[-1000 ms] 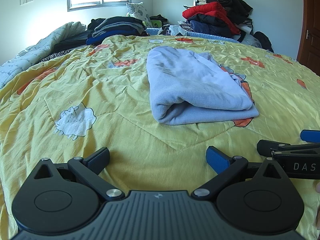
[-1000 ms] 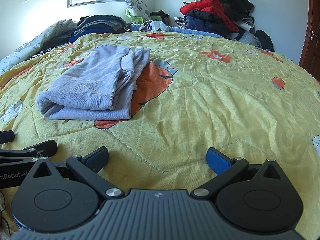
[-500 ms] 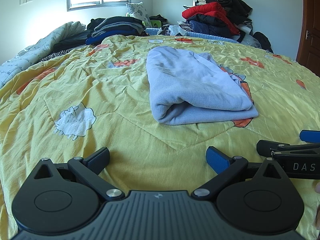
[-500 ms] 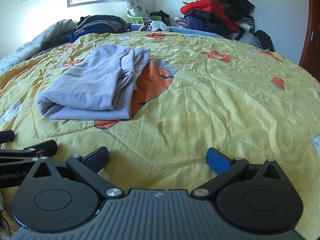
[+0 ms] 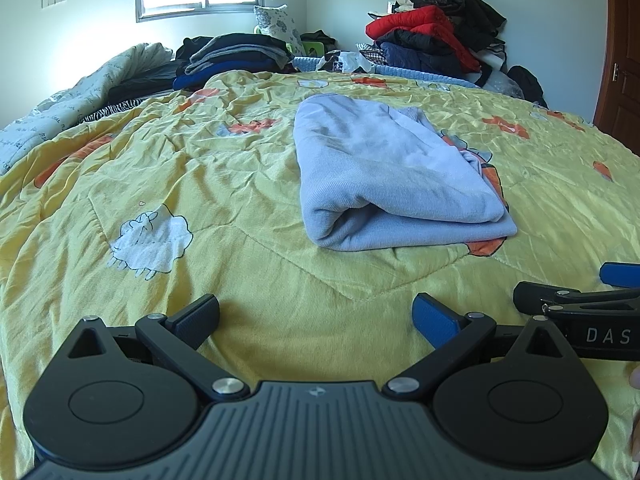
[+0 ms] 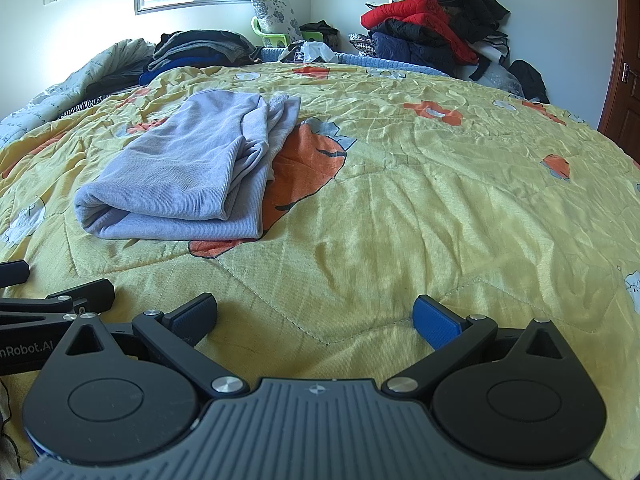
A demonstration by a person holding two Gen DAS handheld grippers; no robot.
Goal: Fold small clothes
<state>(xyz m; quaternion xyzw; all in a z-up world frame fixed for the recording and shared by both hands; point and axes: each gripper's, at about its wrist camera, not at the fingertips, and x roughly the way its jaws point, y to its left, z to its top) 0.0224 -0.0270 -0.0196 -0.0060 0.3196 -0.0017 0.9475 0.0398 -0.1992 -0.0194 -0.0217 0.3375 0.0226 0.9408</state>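
Folded pale blue garment (image 5: 392, 184) at frame centre on the yellow bed quilt (image 5: 240, 184), unmoved since earlier; left gripper (image 5: 316, 314) and right gripper (image 6: 314, 314) unchanged, fingers spread, empty

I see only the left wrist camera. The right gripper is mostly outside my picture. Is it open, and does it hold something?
Observer: The right gripper is open. Its fingers stand wide apart, with only the yellow quilt between them.
Operator: How does the right side of the light blue garment look?
Observer: On the light blue garment, that side shows several loose layers, bunched and not aligned.
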